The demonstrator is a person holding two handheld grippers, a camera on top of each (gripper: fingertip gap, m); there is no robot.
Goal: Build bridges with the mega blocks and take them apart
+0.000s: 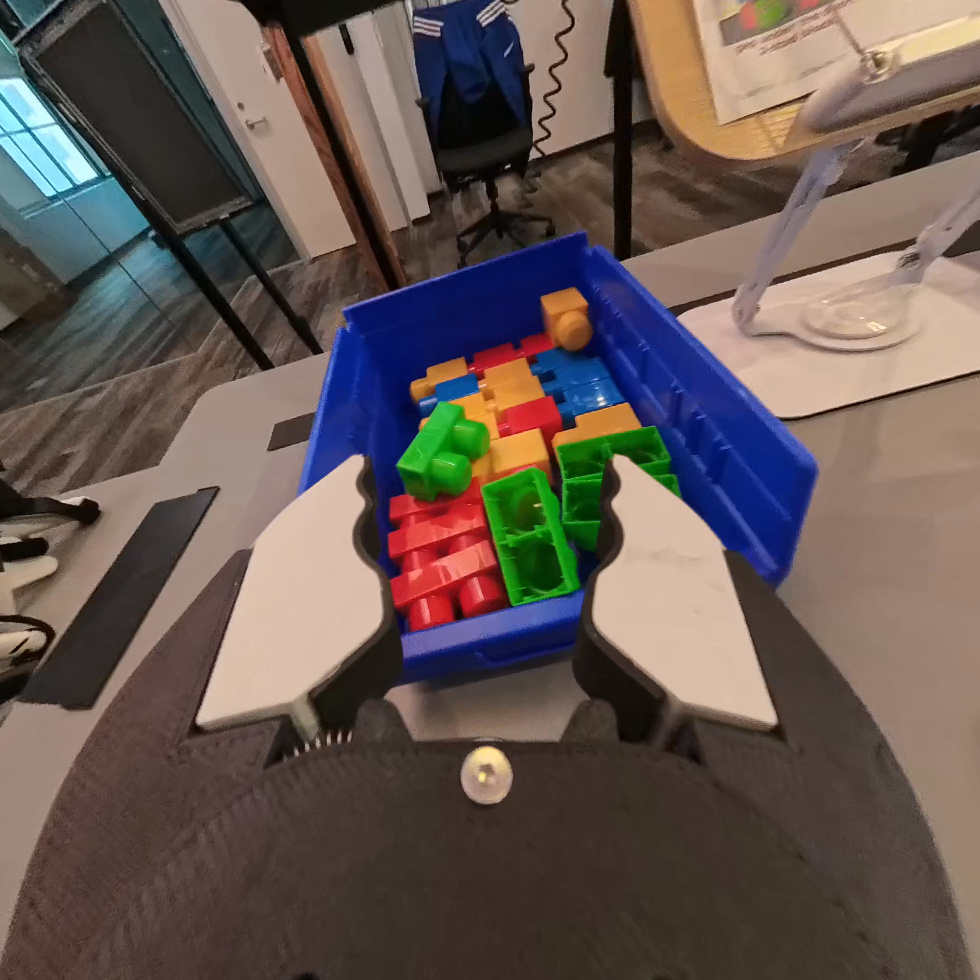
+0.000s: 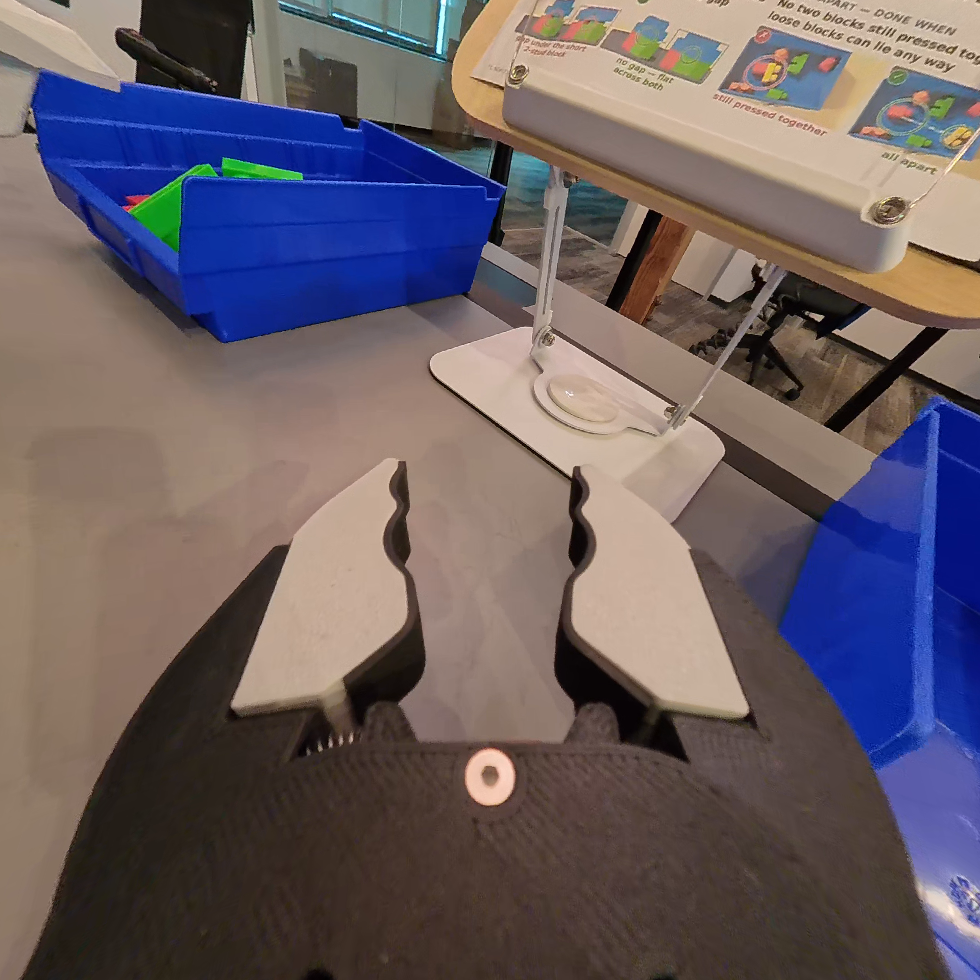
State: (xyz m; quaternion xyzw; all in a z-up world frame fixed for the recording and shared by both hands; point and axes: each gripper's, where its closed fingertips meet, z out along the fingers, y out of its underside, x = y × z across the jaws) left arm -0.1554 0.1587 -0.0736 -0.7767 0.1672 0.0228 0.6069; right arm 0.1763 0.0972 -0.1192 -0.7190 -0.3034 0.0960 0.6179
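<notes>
The left gripper (image 1: 488,477) hangs tilted down over the near end of the blue bin (image 1: 705,413), fingers spread wide and gripping nothing, with the mega blocks (image 1: 477,461) heaped inside that bin. The right gripper (image 2: 490,477) is held low over bare grey table (image 2: 212,451) to the right of the bin, fingers parted and bare.

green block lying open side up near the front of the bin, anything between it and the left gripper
Nothing visible does. The left gripper is open above the bin, with the green block uncovered between its fingers. Red blocks lie right beside it on the left.
</notes>
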